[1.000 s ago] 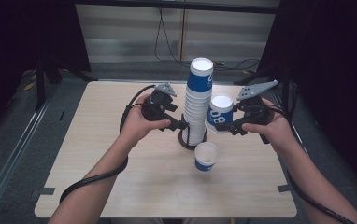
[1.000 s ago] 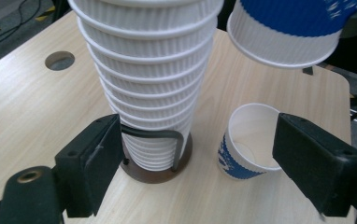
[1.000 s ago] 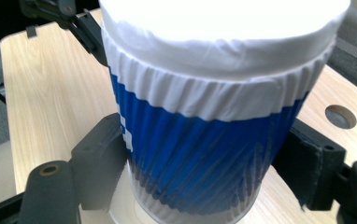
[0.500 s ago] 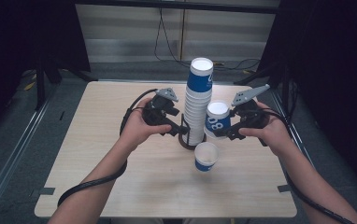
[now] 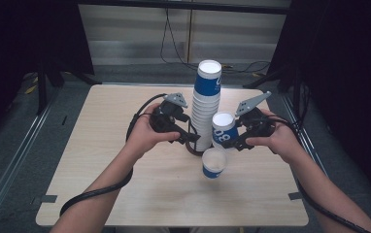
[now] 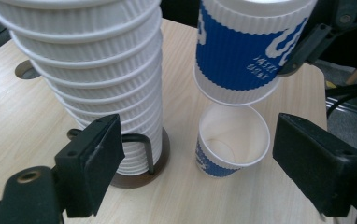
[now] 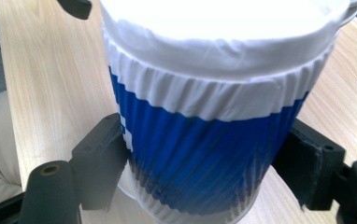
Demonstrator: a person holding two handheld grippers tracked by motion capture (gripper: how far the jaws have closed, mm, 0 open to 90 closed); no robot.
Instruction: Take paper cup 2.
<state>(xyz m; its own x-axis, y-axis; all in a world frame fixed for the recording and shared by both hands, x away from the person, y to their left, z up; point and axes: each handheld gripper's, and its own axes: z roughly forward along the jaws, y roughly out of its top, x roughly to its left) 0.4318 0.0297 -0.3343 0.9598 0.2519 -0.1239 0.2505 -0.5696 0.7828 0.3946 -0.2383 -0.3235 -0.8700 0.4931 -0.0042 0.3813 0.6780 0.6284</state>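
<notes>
Holding a blue-and-white paper cup (image 5: 223, 128) pinched in the right gripper (image 5: 234, 141), I am hovering it just above the open cup (image 5: 214, 162) standing on the table (image 5: 101, 189). My left gripper (image 5: 186, 140) is waiting, jaws spread and empty, beside the tall cup stack (image 5: 206, 104) (its base ring close). Squeezing could be crumpling the wall, and an off-centre drop risks tipping the lower cup.

Light wooden table (image 5: 101, 184) on grey floor (image 5: 13, 141), dark curtains (image 5: 348, 73) at both sides.
</notes>
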